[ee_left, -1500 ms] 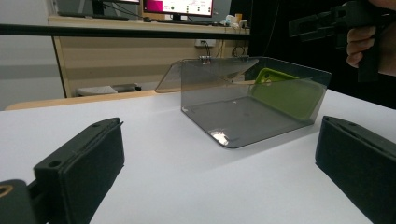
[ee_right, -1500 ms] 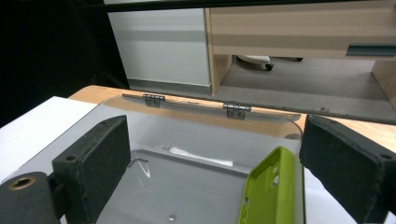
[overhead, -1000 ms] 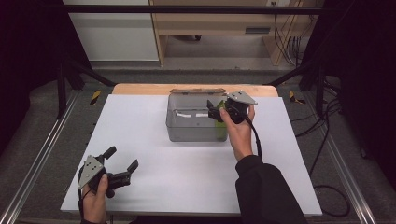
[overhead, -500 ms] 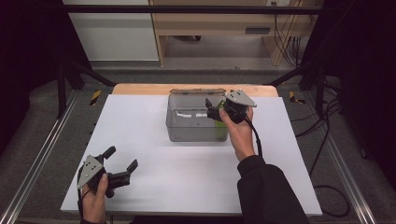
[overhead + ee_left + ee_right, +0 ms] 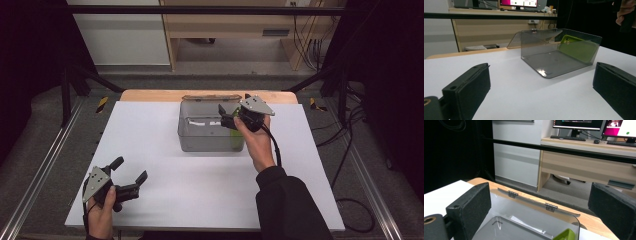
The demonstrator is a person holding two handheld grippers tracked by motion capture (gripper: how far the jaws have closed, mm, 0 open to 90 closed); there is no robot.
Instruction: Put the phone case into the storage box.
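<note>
A clear grey plastic box (image 5: 200,132) stands at the back middle of the white table, its hinged lid (image 5: 210,97) thrown open toward the far edge. Inside, a flat lime-green item with rounded corners (image 5: 235,140) leans against the right wall; it also appears in the left gripper view (image 5: 577,49) and the right gripper view (image 5: 565,235). My right gripper (image 5: 226,118) hovers over the box's right rear part, open, nothing between its jaws (image 5: 541,203). My left gripper (image 5: 131,175) is low near the front left corner, open and pointing at the box (image 5: 541,90).
The white table top (image 5: 210,190) has bare room between the box and the front edge. A wooden strip (image 5: 150,95) runs along the far edge. Metal frame rails (image 5: 45,165) flank both sides. A desk with monitors (image 5: 579,125) stands beyond.
</note>
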